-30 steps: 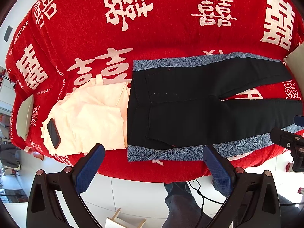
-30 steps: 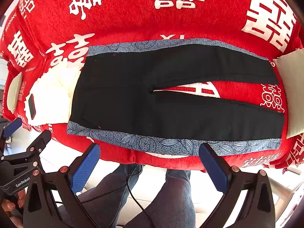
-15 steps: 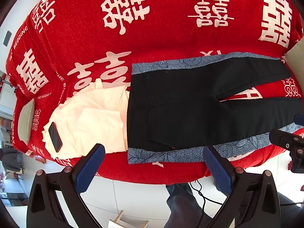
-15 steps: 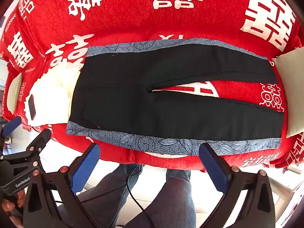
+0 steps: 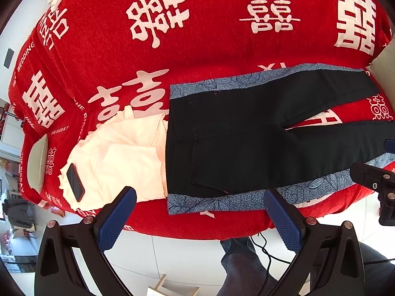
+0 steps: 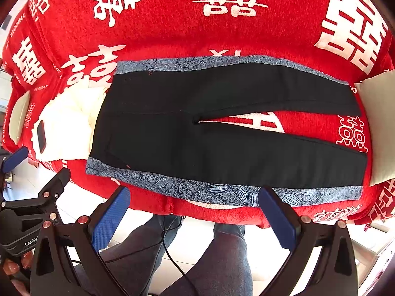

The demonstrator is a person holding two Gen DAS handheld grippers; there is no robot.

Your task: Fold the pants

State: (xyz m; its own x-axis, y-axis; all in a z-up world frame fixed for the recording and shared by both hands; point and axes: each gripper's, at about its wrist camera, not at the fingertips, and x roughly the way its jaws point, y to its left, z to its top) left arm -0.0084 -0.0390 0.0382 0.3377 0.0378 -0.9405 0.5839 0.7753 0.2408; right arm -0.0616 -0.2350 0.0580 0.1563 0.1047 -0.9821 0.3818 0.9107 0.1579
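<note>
Black pants [image 5: 246, 143] [image 6: 197, 128] with blue floral side stripes lie flat on a red bedspread [image 5: 197, 37] [image 6: 172, 24], waist to the left, both legs spread to the right. My left gripper [image 5: 200, 219] hangs open above the bed's near edge, just below the waist end's lower stripe. My right gripper [image 6: 192, 217] is open too, below the near leg's stripe around mid-length. Neither touches the cloth. Each gripper shows at the edge of the other's view: the right gripper [image 5: 380, 185], the left gripper [image 6: 29, 192].
A cream garment [image 5: 118, 162] [image 6: 69, 123] with a dark phone [image 5: 75, 181] [image 6: 41, 137] on it lies left of the waist. A pale pillow [image 6: 380, 128] sits by the leg ends, another [image 5: 37, 162] at the left edge. A person's legs [image 6: 222, 259] and white floor are below.
Both grippers have drifted slightly; the pants sit a little lower and closer in the left wrist view. The pants lie unchanged and both grippers stay open.
</note>
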